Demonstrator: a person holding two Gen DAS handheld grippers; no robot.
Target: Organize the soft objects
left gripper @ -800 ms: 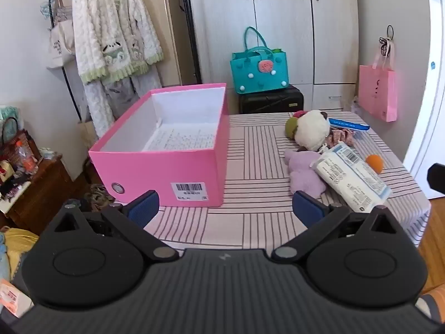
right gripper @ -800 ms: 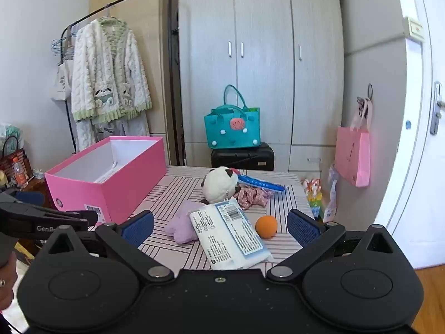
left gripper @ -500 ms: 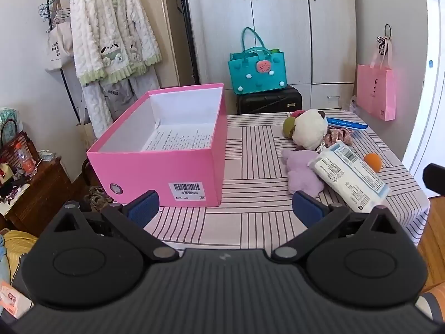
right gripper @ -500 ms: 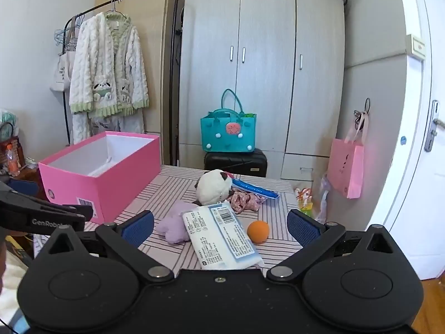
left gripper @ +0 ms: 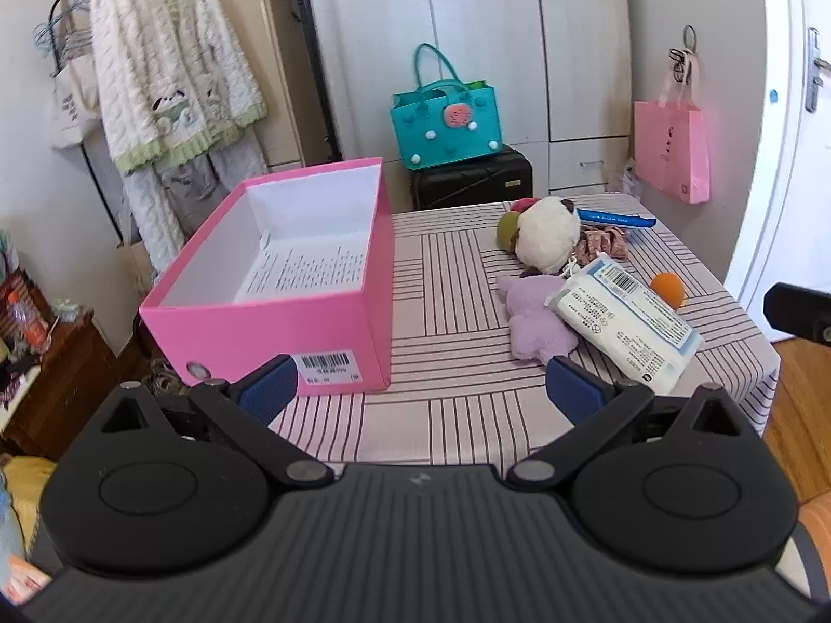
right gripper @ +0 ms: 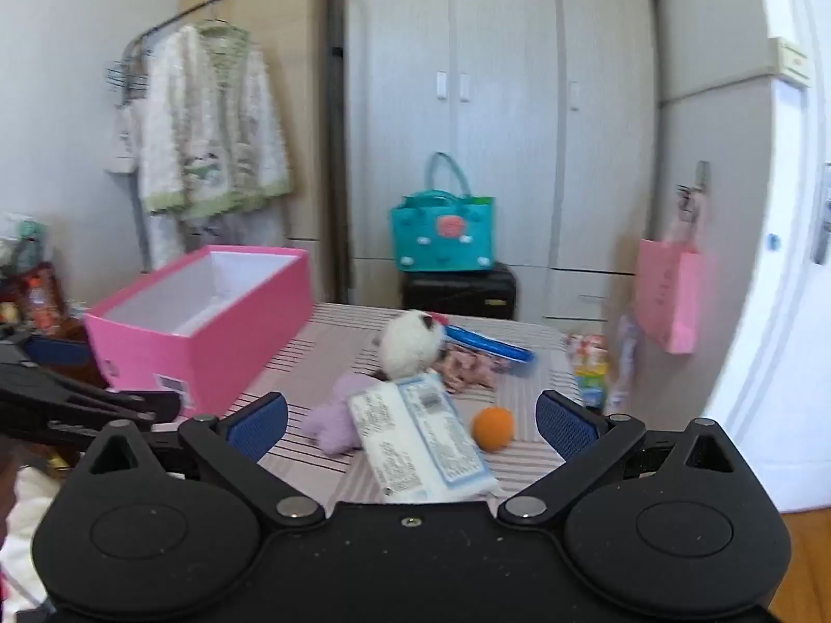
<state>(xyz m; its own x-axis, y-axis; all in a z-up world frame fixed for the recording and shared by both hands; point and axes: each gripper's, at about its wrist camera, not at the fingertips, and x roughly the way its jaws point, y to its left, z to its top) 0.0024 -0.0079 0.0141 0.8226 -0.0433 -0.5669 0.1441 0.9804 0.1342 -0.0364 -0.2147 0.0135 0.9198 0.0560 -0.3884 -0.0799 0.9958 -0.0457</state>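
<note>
Both our grippers, left (left gripper: 420, 384) and right (right gripper: 413, 423), are spread wide and empty. The soft stuff sits right of the pink box (left gripper: 291, 280): a squishy purple plush (left gripper: 535, 319), a round white plush (left gripper: 548, 233), a crinkly wipes pack (left gripper: 623, 319) (probably slippery). We'd pinch the plush mid-body; it's light and squashes.

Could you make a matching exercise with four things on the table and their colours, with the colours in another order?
Things:
1. box
2. ball
3. flat plush toy
4. round plush toy

Colours:
A. orange
B. cream white
C. pink
D. pale purple

Pairs: 1-C, 2-A, 3-D, 4-B
</note>
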